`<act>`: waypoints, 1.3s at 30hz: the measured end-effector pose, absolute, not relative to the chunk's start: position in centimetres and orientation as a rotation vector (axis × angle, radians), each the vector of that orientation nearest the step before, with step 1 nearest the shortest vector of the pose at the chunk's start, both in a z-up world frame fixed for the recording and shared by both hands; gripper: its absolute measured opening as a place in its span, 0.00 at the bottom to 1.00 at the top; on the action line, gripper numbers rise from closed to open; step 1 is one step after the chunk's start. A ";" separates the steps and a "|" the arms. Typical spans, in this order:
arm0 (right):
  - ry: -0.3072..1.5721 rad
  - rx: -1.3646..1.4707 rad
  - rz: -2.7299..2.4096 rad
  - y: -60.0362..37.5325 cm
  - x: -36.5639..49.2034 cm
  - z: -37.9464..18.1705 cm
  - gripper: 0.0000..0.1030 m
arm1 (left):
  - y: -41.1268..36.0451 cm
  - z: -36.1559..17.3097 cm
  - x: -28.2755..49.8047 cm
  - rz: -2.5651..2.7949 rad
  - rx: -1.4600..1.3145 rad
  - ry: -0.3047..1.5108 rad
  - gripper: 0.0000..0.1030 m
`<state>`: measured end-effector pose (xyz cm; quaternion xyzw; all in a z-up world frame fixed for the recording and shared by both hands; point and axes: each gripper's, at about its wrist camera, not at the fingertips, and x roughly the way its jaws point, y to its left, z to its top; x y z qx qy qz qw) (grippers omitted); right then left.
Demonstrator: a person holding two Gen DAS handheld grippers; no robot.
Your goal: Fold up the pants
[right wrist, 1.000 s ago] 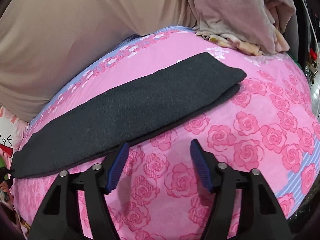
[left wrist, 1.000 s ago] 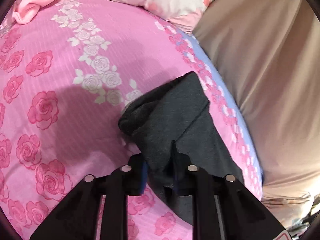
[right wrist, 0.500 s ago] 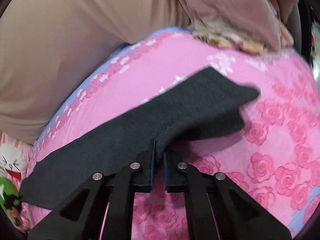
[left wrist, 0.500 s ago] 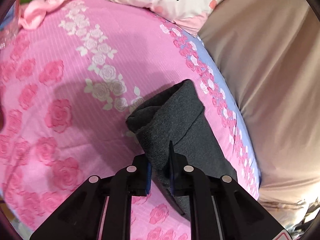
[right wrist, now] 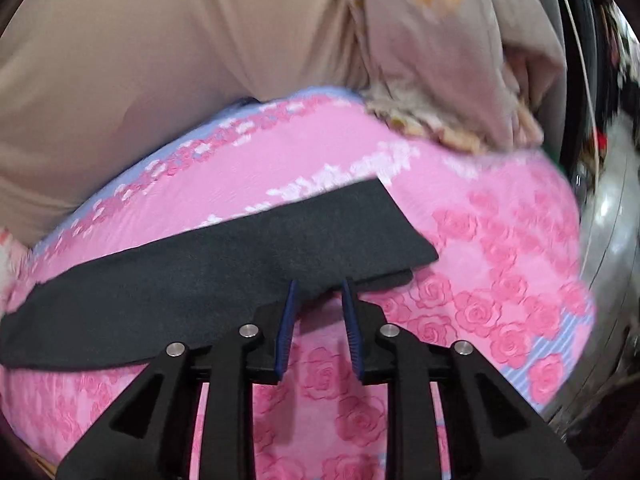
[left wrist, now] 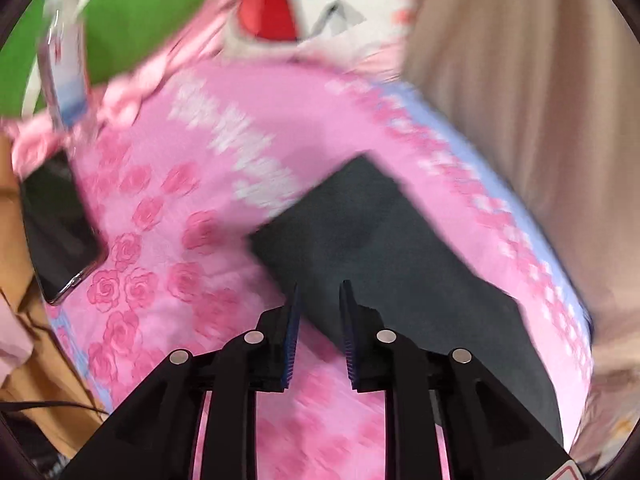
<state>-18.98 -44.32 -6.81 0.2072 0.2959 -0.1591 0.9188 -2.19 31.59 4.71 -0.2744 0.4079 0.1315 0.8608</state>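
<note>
Pants (right wrist: 224, 276), dark grey and folded into a long flat strip, lie across the pink rose-print bedsheet (right wrist: 500, 264) of the bed, near its edge by a beige curtain (right wrist: 160, 60). My left hand-held gripper (left wrist: 318, 312) hangs over one end of the strip, its jaws opening with nothing pinched between them. My right hand-held gripper (right wrist: 318, 304) is over the strip's near edge, jaws opening too, free of the cloth. A phone (left wrist: 60, 228) rests at the sheet's far corner.
</note>
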 end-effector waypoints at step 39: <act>0.692 -0.141 0.469 0.4 14.7 -5.3 0.03 | 13.2 -3.0 -0.8 -0.198 -0.233 0.801 0.33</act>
